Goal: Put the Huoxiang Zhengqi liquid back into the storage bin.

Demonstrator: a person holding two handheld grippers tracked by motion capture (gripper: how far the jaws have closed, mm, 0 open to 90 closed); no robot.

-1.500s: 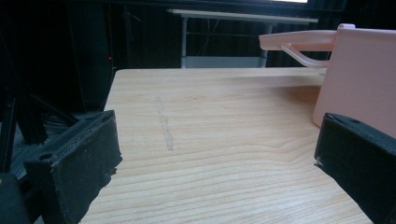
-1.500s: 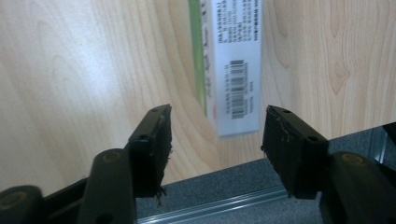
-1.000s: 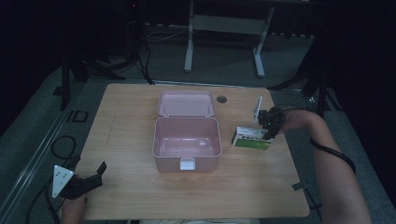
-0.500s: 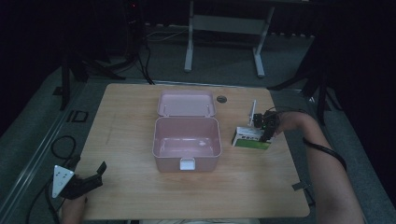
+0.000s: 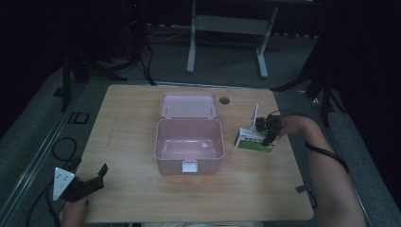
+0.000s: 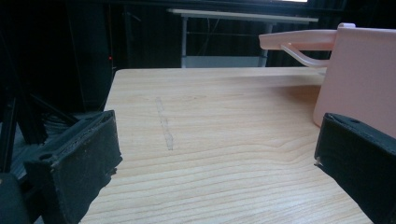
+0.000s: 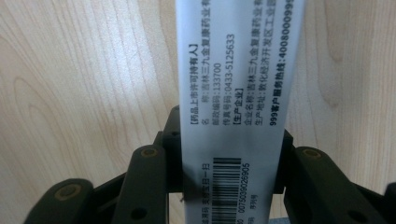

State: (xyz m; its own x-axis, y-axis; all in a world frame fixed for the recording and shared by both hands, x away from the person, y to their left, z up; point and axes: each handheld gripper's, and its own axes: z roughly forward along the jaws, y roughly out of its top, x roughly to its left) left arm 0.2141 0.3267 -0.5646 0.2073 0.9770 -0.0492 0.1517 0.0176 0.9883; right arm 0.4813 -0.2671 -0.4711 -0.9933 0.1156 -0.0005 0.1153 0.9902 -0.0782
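High view shows a pink box [image 5: 189, 145] in the middle of the desk [image 5: 142, 198], with its lid [image 5: 188, 105] tipped back, so the inside is bare and ready for something to go in. Just to the right of it lies a small white and green medicine box [image 5: 254, 141], flat on the wood. The right hand-held gripper [image 5: 267, 134] sits down on that medicine box, and its jaws have just been closing with the box between them. In the right gripper view the black jaws press on both long sides of the medicine box [image 7: 233, 93], so I think it is being grabbed to lift it over to the pink box. The white side has small Chinese printing, a barcode near the bottom, the numbers 133700 and 0433-5125633, and a line that starts with 999. The left hand-held gripper [image 5: 87, 182] rests at the near left corner of the desk, far from the boxes. Its jaws stand wide apart with nothing in them, as if waiting for a turn.
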